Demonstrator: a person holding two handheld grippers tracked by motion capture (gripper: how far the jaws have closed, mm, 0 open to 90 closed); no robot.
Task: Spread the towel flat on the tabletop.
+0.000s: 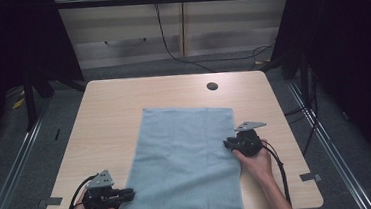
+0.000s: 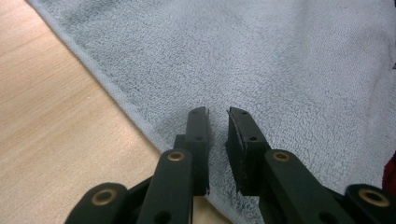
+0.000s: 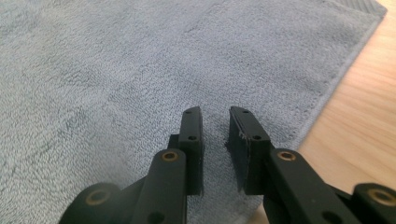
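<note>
A wide table of pale wood (image 1: 109,110) is seen from above. On it a big soft towel of grey-blue cloth (image 1: 183,160) is laid flat, and its near end hangs a little over the table's front edge.

The left gripper (image 1: 129,193) is held at the towel's left edge, close to the near corner. In the left gripper view the stitched hem (image 2: 112,91) is seen beside the black jaws, which are parted by a small gap. Towel is seen through the gap, but nothing is pinched.

The right gripper (image 1: 226,144) is held at the towel's right edge, about halfway up. In the right gripper view its jaws are also a little apart over the cloth, with the hem (image 3: 327,98) just to one side. No cloth is pinched there either.

A miss could happen here. The jaws are over the flat middle of the cloth, not the hem, so they may slide off the fluffy top. The two grippers are not level, so a lifted towel could be pulled crooked.
</note>
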